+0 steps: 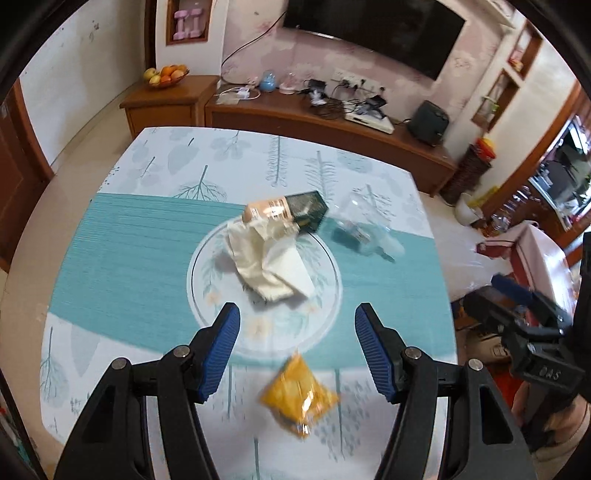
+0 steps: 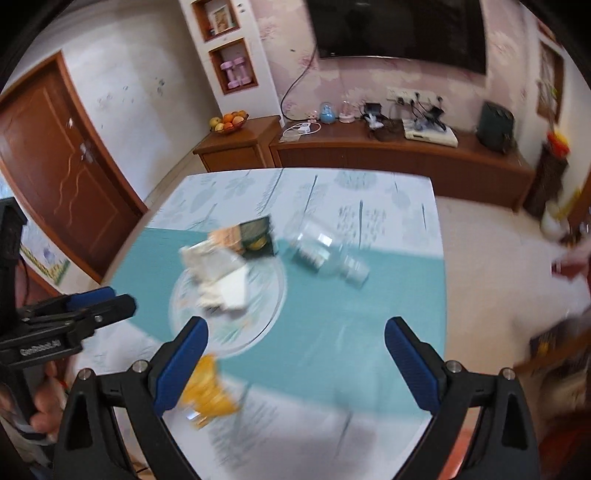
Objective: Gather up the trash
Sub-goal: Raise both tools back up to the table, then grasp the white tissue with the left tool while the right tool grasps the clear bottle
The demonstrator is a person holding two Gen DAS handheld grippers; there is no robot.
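Trash lies on a table covered with a teal and white cloth (image 1: 129, 266): a crumpled white tissue (image 1: 266, 258), a beige wrapper (image 1: 269, 212), a dark green box (image 1: 308, 210), a clear plastic bottle (image 1: 364, 229) on its side, and a yellow snack wrapper (image 1: 299, 398) near the front edge. My left gripper (image 1: 297, 310) hangs open above the yellow wrapper, with nothing in its jaws. My right gripper (image 2: 295, 325) is open and empty over the teal band, with the yellow wrapper (image 2: 208, 391) by its left finger. The tissue (image 2: 221, 280), box (image 2: 256, 236) and bottle (image 2: 325, 254) lie beyond it.
A long wooden cabinet (image 1: 295, 118) with cables and gadgets runs along the far wall under a dark TV (image 1: 373, 29). A fruit bowl (image 1: 166, 75) sits on a side cabinet. A brown door (image 2: 55, 166) is at the left. Bare floor (image 2: 487, 266) lies right of the table.
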